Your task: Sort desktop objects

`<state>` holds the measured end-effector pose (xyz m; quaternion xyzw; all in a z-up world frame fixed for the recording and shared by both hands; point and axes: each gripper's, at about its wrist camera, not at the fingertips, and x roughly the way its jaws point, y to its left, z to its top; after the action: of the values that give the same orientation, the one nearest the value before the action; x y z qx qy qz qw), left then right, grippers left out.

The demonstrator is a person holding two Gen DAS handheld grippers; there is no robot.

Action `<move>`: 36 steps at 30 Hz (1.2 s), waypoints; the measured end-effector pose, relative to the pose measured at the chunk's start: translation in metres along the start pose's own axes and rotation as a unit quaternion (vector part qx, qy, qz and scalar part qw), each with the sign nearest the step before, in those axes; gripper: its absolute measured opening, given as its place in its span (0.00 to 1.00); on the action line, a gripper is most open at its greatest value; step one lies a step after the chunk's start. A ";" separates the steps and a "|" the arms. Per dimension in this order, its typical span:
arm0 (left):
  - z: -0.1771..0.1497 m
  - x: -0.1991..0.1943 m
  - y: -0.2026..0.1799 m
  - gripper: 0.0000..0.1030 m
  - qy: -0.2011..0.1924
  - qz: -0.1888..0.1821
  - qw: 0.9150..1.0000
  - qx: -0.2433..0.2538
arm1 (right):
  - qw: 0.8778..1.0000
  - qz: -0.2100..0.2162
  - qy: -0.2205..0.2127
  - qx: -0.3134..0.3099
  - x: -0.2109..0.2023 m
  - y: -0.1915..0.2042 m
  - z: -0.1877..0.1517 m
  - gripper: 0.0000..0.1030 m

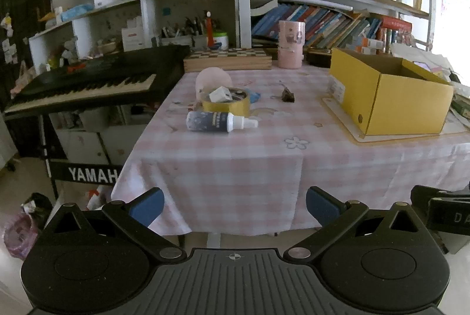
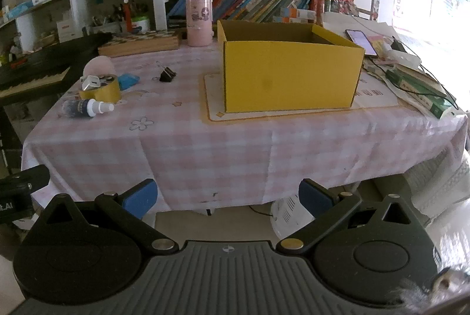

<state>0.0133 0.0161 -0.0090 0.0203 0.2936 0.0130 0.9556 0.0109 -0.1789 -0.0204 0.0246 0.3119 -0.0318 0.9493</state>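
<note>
A dark spray bottle lies on its side on the pink checked table. Behind it stands a yellow tape roll with a white charger plug on top. A black binder clip lies further right. A blue item and a pink round thing sit behind the tape. An open yellow cardboard box stands at the right. My left gripper and right gripper are both open, empty, and held before the table's front edge.
A pink cylinder holder and a chessboard box stand at the table's back. A Yamaha keyboard is left of the table. Bookshelves are behind. A phone, cables and green books lie at the far right.
</note>
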 end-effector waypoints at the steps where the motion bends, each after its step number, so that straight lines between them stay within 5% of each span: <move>1: 0.000 0.000 0.001 1.00 -0.001 0.000 1.000 -0.001 | 1.000 0.001 0.000 -0.001 0.001 -0.001 0.002 1.00; 20: 0.003 0.006 0.006 1.00 0.001 -0.026 1.000 -0.004 | 1.000 0.006 -0.007 -0.017 0.000 0.006 0.009 1.00; 36: 0.008 0.009 0.006 1.00 -0.006 -0.009 0.999 0.038 | 0.999 0.024 -0.012 -0.028 0.006 0.021 0.021 1.00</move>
<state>0.0253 0.0222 -0.0070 0.0546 0.2884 -0.0066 0.9559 0.0295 -0.1594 -0.0068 0.0055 0.3002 -0.0007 0.9539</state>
